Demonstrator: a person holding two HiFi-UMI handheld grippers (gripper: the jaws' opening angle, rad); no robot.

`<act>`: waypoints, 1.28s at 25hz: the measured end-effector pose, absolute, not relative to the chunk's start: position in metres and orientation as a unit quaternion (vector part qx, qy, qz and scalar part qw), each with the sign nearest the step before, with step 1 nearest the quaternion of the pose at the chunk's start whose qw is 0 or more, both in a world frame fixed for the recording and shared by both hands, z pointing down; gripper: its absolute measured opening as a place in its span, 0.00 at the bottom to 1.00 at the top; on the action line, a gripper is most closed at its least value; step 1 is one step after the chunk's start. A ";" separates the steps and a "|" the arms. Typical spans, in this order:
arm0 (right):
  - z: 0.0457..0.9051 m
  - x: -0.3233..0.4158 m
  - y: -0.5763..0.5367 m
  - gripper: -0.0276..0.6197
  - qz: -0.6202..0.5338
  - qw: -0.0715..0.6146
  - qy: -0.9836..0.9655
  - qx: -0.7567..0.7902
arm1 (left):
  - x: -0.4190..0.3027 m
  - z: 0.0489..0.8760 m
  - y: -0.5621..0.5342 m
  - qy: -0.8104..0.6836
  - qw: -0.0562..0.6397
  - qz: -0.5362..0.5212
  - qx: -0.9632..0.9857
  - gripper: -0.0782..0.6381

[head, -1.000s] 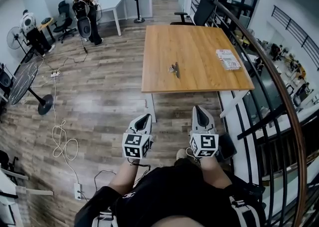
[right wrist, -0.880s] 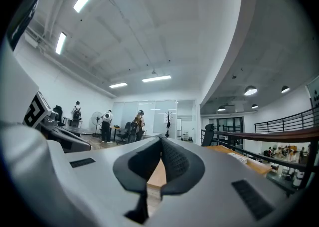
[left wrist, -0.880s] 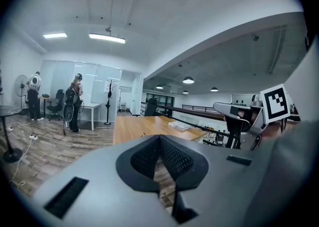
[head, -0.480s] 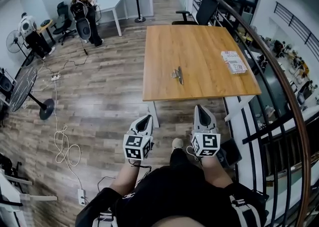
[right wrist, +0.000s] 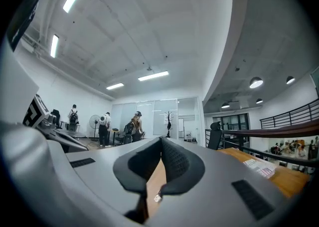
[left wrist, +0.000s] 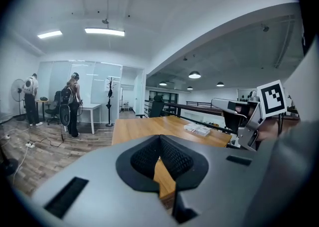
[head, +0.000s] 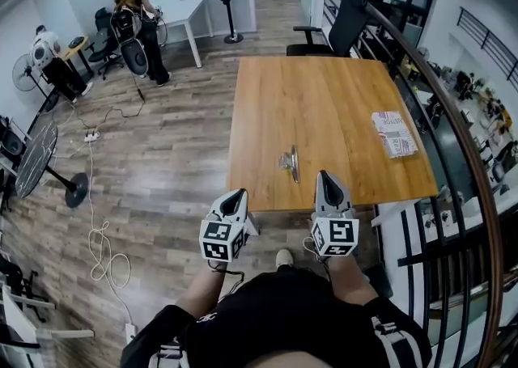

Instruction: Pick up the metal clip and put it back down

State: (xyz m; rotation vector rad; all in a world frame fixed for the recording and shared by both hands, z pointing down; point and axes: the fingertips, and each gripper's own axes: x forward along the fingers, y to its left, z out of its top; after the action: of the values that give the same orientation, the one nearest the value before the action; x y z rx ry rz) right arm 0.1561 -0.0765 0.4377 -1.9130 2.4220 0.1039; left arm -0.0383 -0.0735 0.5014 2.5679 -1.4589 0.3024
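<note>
Wooden worktop (head: 340, 99) fills the head view. The metal clip (head: 290, 162) lies on it near the front edge, untouched. The right tool (head: 325, 177) is at that edge, near the clip, and the left tool (head: 236, 195) is by the corner.

Left gripper view: pads together, nothing between them.

Right gripper view: pads closed and empty, with a glint beyond them that is probably the clip.

I judge this to be the approach. Next, one tool must open and lower its jaws around the clip.

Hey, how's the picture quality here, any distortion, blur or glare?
Head view: sharp, but the fisheye bows the railing. Left gripper view: dark corners, the left tool's near body soft. Right gripper view: same vignette, ceiling lights bright without flare.
</note>
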 end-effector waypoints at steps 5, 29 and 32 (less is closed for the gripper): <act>0.431 0.175 -0.183 0.07 0.028 0.020 0.794 -0.607 | -0.018 0.486 -0.174 -0.502 0.075 0.099 0.856 0.13; 0.504 0.079 -0.364 0.25 -0.008 -0.084 0.811 -0.579 | -0.105 0.502 -0.327 -0.507 0.099 0.119 0.848 0.13; 0.532 0.071 -0.373 0.32 -0.014 -0.126 0.805 -0.580 | -0.115 0.505 -0.327 -0.509 0.101 0.124 0.846 0.13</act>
State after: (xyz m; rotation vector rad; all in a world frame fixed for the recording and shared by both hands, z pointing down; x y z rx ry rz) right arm 0.0707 -0.3729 0.5322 -1.9847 2.7538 -0.0464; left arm -0.1154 -0.3274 0.5046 2.4990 -1.5050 0.3652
